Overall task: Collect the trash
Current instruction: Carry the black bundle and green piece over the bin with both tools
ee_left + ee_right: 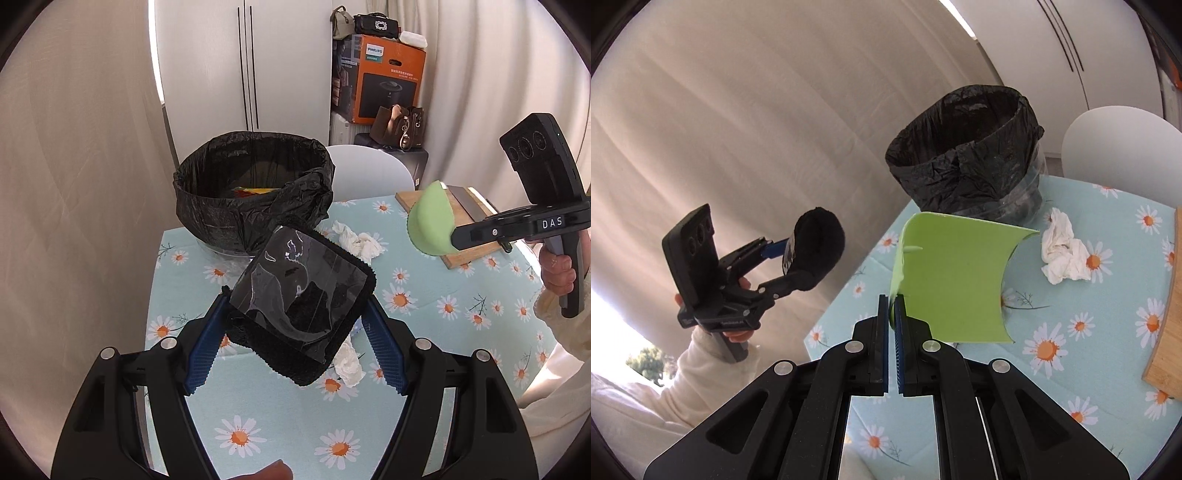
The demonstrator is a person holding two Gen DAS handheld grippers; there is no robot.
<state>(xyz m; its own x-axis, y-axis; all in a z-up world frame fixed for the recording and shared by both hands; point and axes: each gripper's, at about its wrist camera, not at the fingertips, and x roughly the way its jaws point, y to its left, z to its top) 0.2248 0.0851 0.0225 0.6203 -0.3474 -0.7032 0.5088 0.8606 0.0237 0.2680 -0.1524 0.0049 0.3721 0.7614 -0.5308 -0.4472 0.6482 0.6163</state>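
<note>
Tissues (360,242) at the bin's (255,192) five o'clock could be missed: left tongs (295,325) are clamped on a black cloth pad (303,306), right tongs (892,314) pinched on a green sheet (956,280).

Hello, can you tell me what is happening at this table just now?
A person is collecting trash with two hand-held tongs. The left tongs grip a black folded cloth pad with clear film on it, above the table. The right tongs are shut on the edge of a curved green sheet. The bin with a black bag stands on the daisy tablecloth, and crumpled white tissues lie there, not collected yet.
</note>
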